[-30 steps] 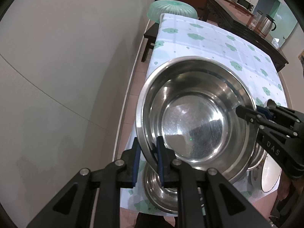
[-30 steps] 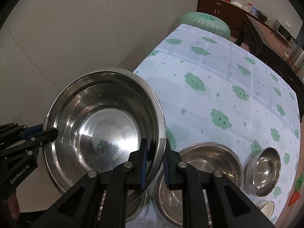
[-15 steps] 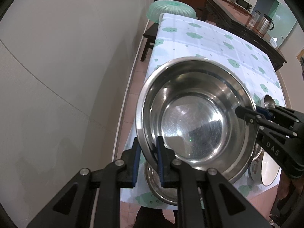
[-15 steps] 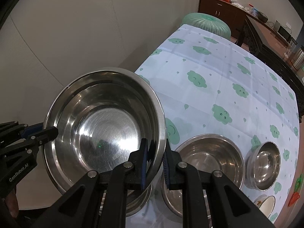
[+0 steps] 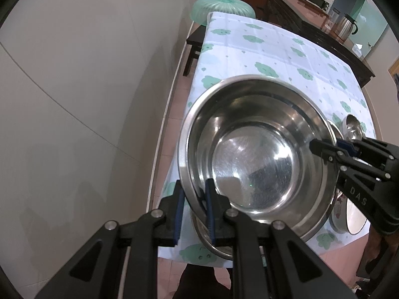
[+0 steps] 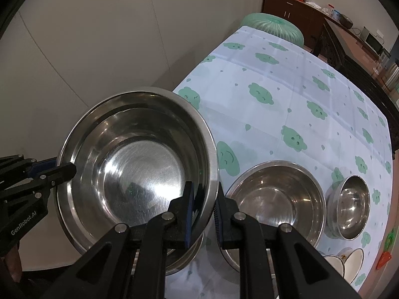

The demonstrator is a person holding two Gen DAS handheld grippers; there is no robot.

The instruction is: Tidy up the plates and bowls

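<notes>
While both sets of jaws pinch opposite edges of its thin rim, the large steel bowl (image 6: 139, 164) hangs tilted above the near corner of the tabletop (image 6: 286, 79), held by the left gripper (image 5: 193, 208) and right gripper (image 6: 203, 211). Beyond the large bowl sit a medium steel bowl (image 6: 276, 196) and, farther, a small steel bowl (image 6: 352, 205). It looks rigid, light and slick, so the rim seems the best place to hold.
</notes>
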